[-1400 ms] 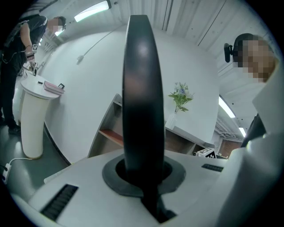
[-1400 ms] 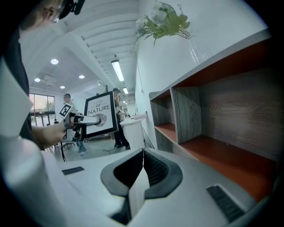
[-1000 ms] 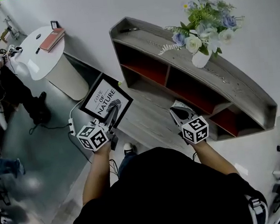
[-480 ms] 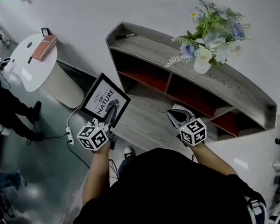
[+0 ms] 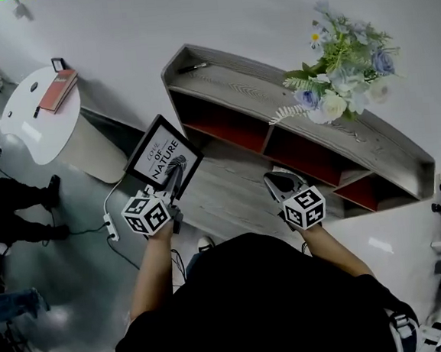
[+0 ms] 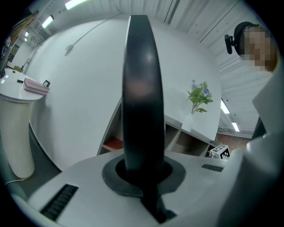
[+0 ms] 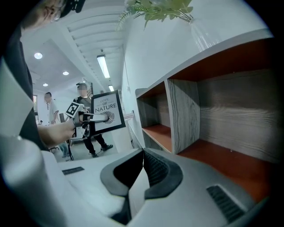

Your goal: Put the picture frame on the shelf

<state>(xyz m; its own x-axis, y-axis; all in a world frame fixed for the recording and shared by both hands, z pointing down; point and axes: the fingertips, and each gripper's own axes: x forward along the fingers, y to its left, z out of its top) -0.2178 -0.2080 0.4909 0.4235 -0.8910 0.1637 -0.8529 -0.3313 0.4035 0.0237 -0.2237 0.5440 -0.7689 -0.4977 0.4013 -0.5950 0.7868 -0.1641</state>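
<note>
The carrying step is in hand. The left hand-held gripper (image 5: pixel 176 181) is clamped on the lower edge of the picture frame (image 5: pixel 163 156) and holds it in the air, tilted, over the floor near the left end of the shelf (image 5: pixel 231 80), so the frame is not yet on it. In the left gripper view the frame's edge rises from between the jaws as a dark, smooth, matte bar. The right hand-held gripper (image 5: pixel 276 180) has its jaws closed together on nothing and hangs in front of the middle compartments.

The next move, as I judge it, is to raise the frame and carry it forward over the bare stretch of the top board, left of the vase of flowers (image 5: pixel 336 92). Its bottom edge should then go down flat. A frame this thin looks likely to tip on its narrow edge, so it probably needs to lean back against the wall before the jaws let go.

The frame is a flat rectangle with a slim black border round a white print that bears black lettering and a swirl like a fingerprint. The shelf is long and low, made of grey wood-grain boards, with upright dividers and orange-red linings inside the compartments. The flowers are pale blue and white among green leaves. Well apart at the left stands a round white worktop (image 5: pixel 28 123) that carries a pinkish book (image 5: pixel 57 80).
</note>
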